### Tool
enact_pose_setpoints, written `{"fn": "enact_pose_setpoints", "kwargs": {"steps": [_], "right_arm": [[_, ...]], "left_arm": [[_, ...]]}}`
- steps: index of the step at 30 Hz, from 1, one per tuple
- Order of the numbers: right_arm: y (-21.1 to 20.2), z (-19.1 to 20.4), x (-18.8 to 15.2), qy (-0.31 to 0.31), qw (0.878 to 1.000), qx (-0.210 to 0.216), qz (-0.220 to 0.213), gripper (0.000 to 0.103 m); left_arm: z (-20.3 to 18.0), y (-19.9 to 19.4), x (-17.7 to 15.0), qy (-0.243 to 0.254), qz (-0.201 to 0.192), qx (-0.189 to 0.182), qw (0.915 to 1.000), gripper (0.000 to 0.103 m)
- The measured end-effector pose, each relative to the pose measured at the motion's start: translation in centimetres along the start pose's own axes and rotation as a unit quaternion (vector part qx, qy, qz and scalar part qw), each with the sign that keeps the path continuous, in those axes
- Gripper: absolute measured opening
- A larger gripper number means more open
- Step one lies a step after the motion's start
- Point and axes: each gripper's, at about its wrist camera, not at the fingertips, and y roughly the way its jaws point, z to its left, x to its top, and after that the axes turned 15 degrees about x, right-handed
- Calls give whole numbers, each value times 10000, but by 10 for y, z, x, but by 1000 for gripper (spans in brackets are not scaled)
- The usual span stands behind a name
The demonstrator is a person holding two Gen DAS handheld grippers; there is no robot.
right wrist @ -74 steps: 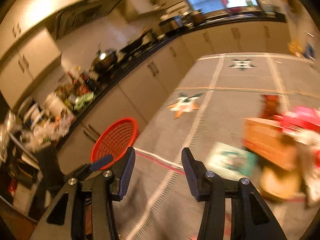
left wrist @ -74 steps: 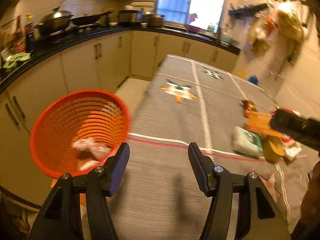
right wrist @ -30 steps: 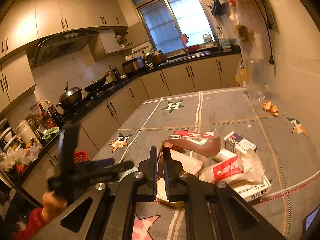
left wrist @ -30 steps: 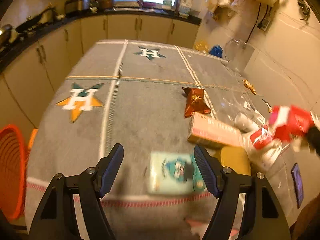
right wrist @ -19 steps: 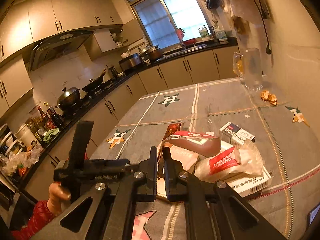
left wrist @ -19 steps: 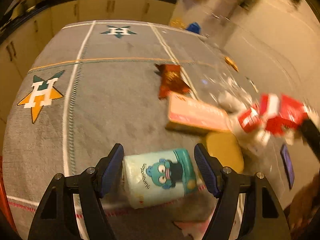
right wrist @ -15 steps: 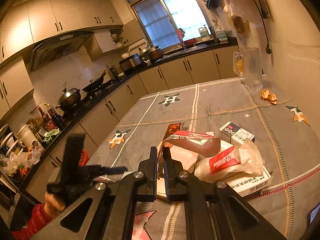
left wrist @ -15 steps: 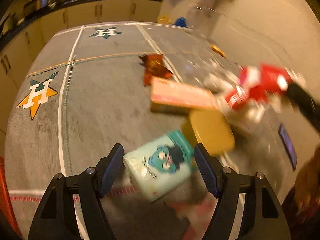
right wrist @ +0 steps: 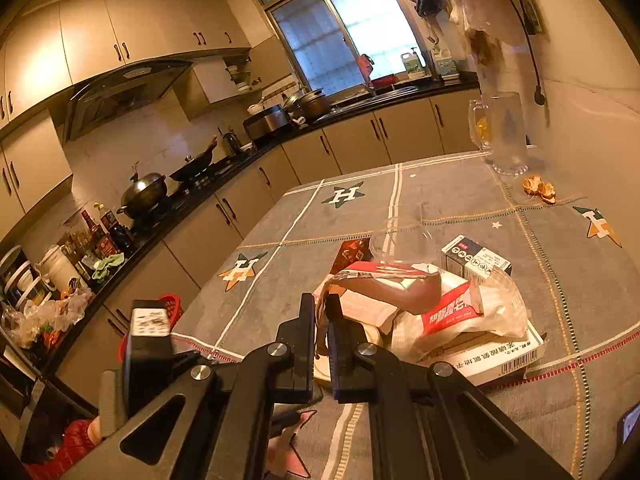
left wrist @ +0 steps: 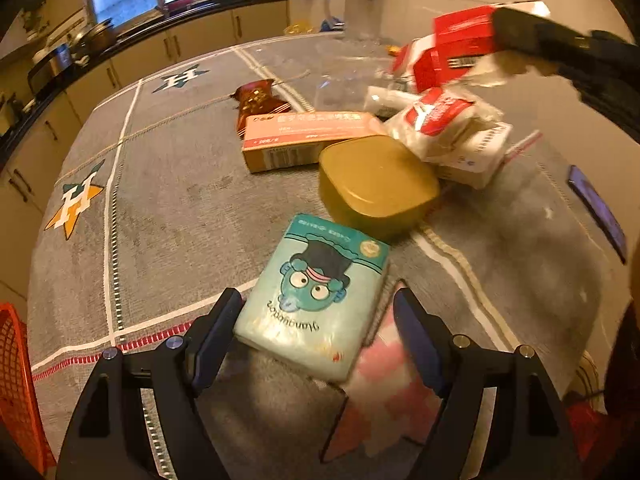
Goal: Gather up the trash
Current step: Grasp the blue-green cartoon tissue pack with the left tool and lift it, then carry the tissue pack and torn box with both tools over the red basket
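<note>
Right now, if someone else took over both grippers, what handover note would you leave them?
Left gripper: jaws opening, astride the teal tissue pack on the table, not gripping it.
Right gripper: shut on the red-and-white wrapper, lifted above the pile.
Orange basket: off the table's near-left edge.
Left on the cloth: pink box, yellow lid, white bag, brown snack packet.
Next: probably grip the pack, then bin both.

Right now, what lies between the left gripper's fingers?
The teal tissue pack lies flat on the tablecloth between the fingers of the left gripper, whose jaws are opening. No pad presses it. The left wrist view shows this.
</note>
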Motion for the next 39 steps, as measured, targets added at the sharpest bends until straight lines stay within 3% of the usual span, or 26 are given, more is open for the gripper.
{"fn": "enact_pose_setpoints", "kwargs": {"steps": [9,17,23,39], "right_arm": [[9,4,-10,-28,9998,109,185,7],[29,24,-30,-313,9979,243,507,7],[44,36,-42,-418,9957,352,746,7],[42,48,-46,-505,9947,466,761,7]], "left_arm": [[20,-5,-12,-684,-183,175,9973,41],[47,-26,-31,-1414,-566,693,9859,40],[54,-37,-39,-1525,-691,836,9823,40],[59,-55,-50,-1583,-844,928,9794,40]]}}
